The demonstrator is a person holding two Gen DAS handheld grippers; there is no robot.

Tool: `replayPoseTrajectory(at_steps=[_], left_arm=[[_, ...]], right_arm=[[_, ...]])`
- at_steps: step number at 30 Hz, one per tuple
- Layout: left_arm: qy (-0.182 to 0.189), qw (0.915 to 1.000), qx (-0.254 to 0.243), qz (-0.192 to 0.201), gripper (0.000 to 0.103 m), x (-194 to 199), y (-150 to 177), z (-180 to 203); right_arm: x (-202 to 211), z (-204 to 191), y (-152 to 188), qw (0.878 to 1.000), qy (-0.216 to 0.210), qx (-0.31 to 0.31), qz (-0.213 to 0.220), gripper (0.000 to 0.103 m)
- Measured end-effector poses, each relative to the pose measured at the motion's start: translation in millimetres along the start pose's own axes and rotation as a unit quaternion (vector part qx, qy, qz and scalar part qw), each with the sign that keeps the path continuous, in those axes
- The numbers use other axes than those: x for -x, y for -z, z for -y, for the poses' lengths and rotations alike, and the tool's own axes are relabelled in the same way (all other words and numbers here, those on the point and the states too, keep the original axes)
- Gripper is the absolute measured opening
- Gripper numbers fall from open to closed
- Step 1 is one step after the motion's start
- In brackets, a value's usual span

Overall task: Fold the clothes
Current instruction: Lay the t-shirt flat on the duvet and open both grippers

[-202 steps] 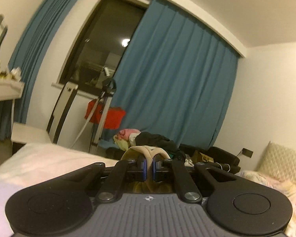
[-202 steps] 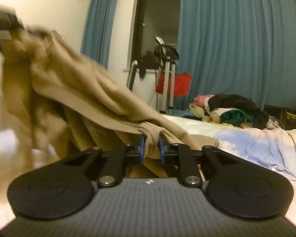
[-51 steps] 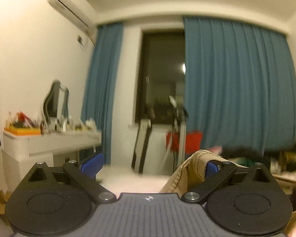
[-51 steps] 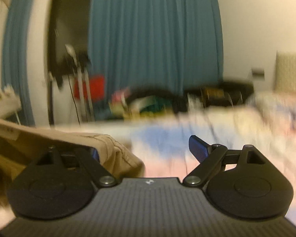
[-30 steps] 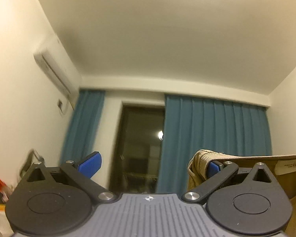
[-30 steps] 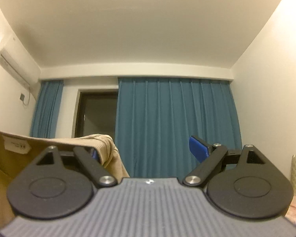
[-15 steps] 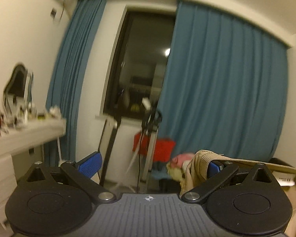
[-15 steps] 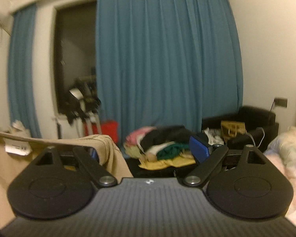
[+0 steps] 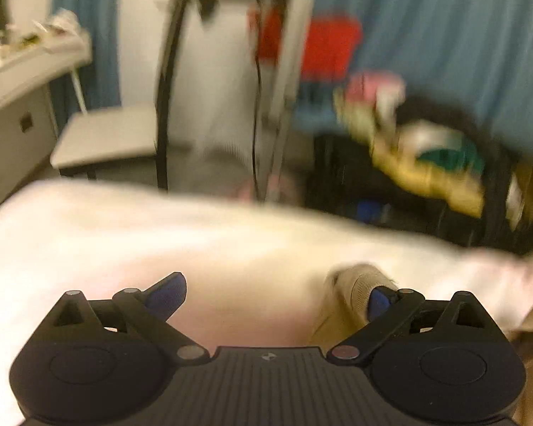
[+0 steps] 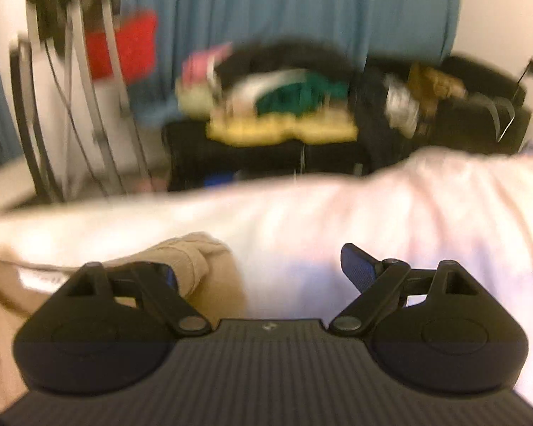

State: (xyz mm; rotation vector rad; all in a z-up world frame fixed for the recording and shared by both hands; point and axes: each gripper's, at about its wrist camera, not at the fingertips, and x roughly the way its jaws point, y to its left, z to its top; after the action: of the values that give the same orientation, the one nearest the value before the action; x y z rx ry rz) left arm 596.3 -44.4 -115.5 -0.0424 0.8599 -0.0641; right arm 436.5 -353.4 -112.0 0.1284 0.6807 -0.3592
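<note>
A tan ribbed garment [image 9: 359,287] hangs over the right finger of my left gripper [image 9: 272,294], whose jaws stand wide open just above the bed. The same garment [image 10: 195,266] is hooked over the left finger of my right gripper [image 10: 259,269], also wide open, and it trails off to the lower left. Both views are blurred by motion.
The pale bed sheet [image 9: 160,234] fills the foreground in both views [image 10: 408,206]. Beyond the bed edge are a pile of mixed clothes on dark furniture [image 10: 284,106], a metal stand with a red bag [image 9: 316,46], a grey chair [image 9: 103,138], blue curtains [image 10: 302,3].
Both grippers have tilted and dropped from facing the window and curtains down to the bed surface. The garment still hangs on one finger of each open gripper.
</note>
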Motion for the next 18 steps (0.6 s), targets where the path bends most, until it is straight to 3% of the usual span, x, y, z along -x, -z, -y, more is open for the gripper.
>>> replayPoseTrajectory(at_steps=[5, 8, 12, 18], left_arm=[[0.028, 0.9955, -0.048, -0.077, 0.1, -31, -17, -6], [0.05, 0.991, -0.085, -0.09, 0.102, -14, -24, -1], [0.081, 0.9899, -0.103, -0.054, 0.103, 45, -2, 4], [0.094, 0.9911, -0.089, 0.027, 0.103, 150, 69, -5]], right_arm=[[-18, -2, -1, 0.997, -0.015, 0.002, -0.07, 0.089], [-10, -15, -10, 0.994, -0.059, 0.04, -0.084, 0.087], [30, -30, -8, 0.993, -0.087, 0.059, -0.061, 0.087], [108, -32, 19, 0.994, -0.101, 0.046, -0.002, 0.087]])
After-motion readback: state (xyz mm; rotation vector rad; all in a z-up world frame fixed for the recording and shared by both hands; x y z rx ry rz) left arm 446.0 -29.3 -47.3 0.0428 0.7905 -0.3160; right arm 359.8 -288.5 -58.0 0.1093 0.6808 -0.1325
